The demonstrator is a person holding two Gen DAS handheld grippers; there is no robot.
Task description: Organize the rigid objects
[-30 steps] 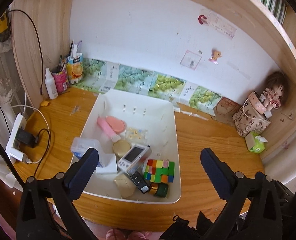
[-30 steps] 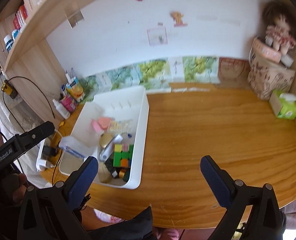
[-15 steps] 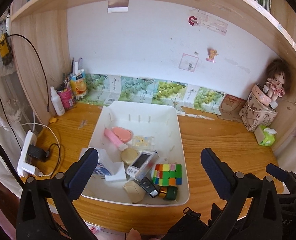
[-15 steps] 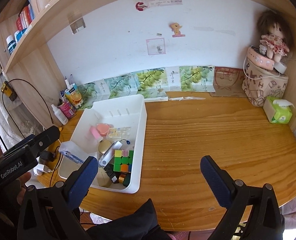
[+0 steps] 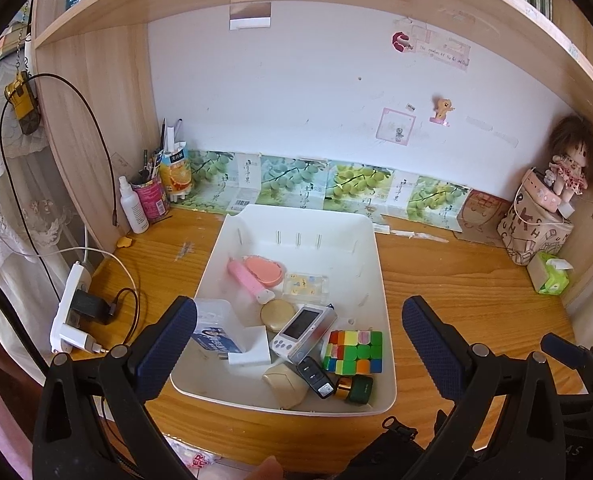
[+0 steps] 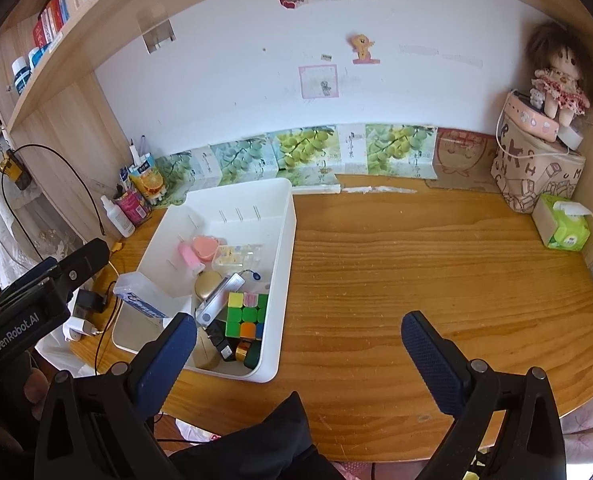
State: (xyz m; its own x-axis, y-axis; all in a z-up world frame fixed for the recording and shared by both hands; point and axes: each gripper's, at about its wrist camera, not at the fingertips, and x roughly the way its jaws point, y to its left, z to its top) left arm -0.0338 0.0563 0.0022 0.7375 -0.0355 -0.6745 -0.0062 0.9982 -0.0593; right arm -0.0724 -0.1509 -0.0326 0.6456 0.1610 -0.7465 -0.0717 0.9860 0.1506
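Bin (image 5: pixel 370 248) first, from your left wrist view: it sits on the desk (image 5: pixel 456 280) toward the left edge, its far wall close to the back edge. Packed into its near half are the cube (image 5: pixel 354 351), the handheld (image 5: pixel 302 334), a pink case (image 5: pixel 264 270), a gold compact (image 5: pixel 276 312), a clear box (image 5: pixel 306 285), a blue-labelled box (image 5: pixel 216 330) over the left wall, a key fob (image 5: pixel 315 374) and a small green jar (image 5: pixel 358 389). Over the last second this camera has risen and drawn back: the bin looks smaller and the shelf above now shows. Nothing in the bin has shifted. Your left tongs (image 5: pixel 296 340) are spread wide and hold nothing; the bin's near half lies between and just beyond the fingers.

Now the right wrist view. The bin (image 6: pixel 286 240) lies at the left of the desk (image 6: pixel 436 280), and the rest of the wood, out to the right edge, carries no loose pieces; only the bag, doll and tissues stand in the far right corner. This camera has also lifted and leveled in the same second. Your right tongs (image 6: pixel 298 356) are wide open and empty, hovering over bare desk near the front edge, the bin's near right corner just beside the left finger.

Both tongs backing off empty fits either a finished gather or a pause before sorting the bin's contents.
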